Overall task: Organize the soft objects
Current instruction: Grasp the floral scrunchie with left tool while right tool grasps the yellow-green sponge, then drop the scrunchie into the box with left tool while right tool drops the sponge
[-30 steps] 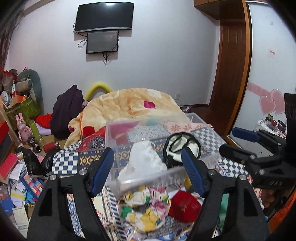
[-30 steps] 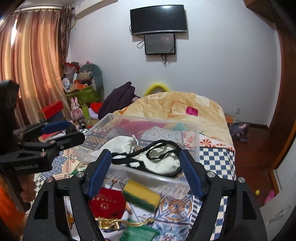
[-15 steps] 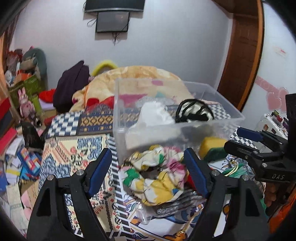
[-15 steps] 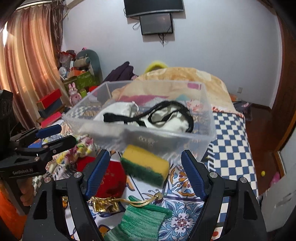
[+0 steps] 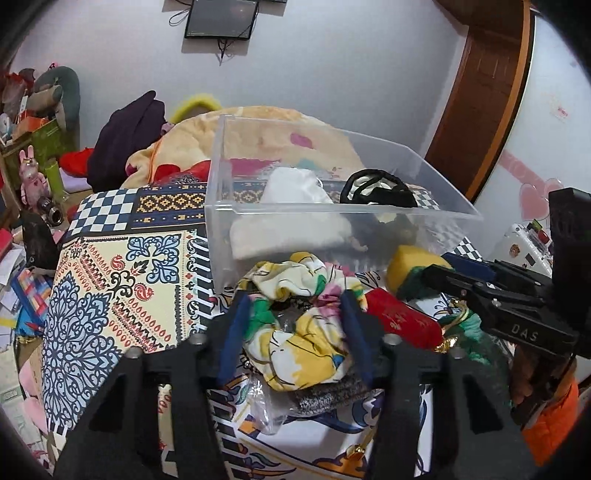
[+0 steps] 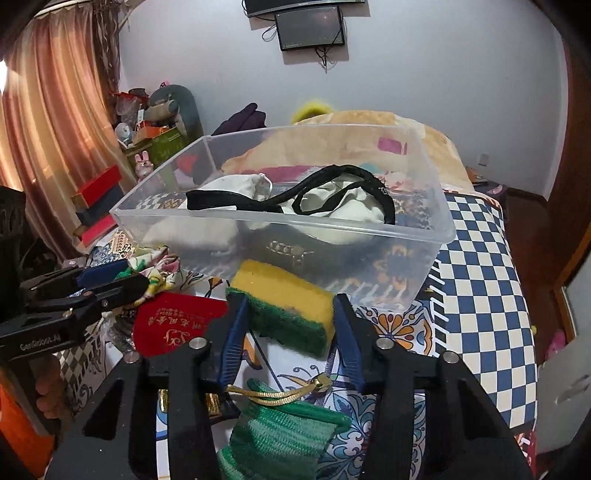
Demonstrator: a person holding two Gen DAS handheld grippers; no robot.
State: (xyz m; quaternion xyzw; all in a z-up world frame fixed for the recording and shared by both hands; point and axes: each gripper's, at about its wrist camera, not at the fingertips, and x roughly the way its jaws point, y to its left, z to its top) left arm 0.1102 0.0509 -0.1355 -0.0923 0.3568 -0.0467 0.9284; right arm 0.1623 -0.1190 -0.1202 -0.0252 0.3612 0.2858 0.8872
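Right wrist only: green knit (image 6: 280,439).

Bedroom: pale wall (image 6: 424,74) w/ monitor (image 6: 310,27) at 12 o'clock; curtains (image 6: 55,122) at 9; wood door (image 5: 484,99) at 2.
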